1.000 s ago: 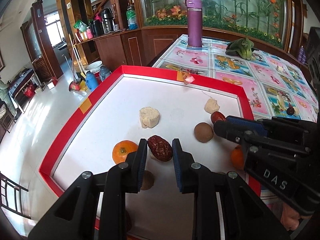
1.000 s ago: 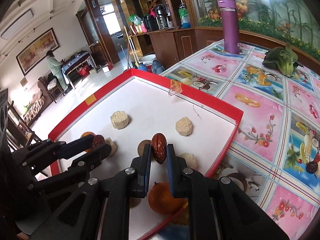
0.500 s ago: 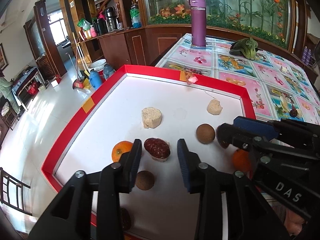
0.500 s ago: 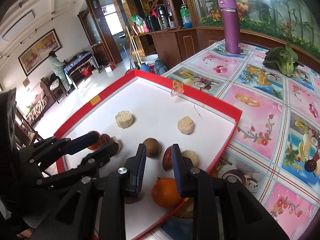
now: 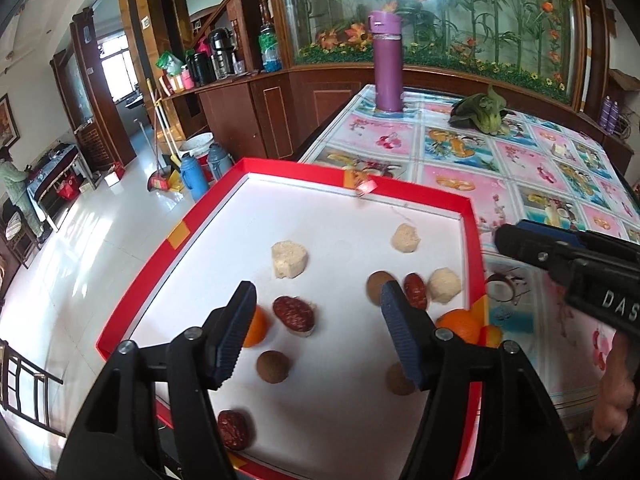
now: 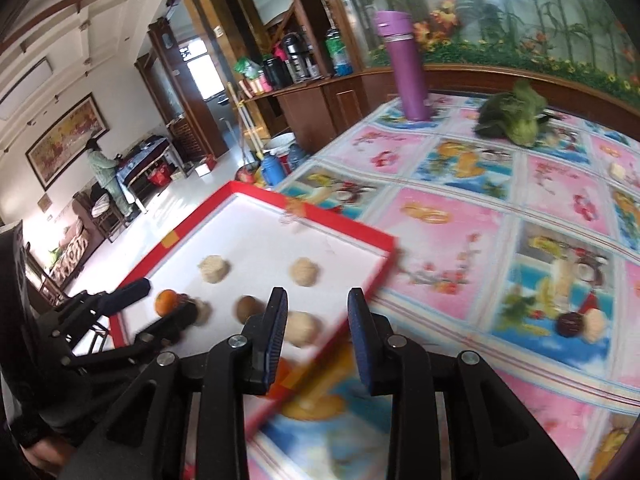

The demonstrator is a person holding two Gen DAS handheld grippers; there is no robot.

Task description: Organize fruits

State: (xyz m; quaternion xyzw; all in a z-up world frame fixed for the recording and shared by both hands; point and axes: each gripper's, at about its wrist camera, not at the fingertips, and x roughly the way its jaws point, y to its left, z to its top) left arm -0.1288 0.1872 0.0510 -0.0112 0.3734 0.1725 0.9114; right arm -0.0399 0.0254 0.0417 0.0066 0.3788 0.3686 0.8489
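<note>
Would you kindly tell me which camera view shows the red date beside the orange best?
The left wrist view: the red date lies sharp and unobstructed between the open left gripper fingers. In the right wrist view it is motion-blurred and mostly hidden behind the left gripper.

text: "DAS" in pale capitals | on: black body of the right tool (image 5: 516,236), seen from the left wrist view | cut off at frame edge | other readable text: none

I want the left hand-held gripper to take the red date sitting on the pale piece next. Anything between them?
Nothing visible. The left hand-held gripper is open, and the red date lies just ahead; an orange sits behind its left finger.
</note>
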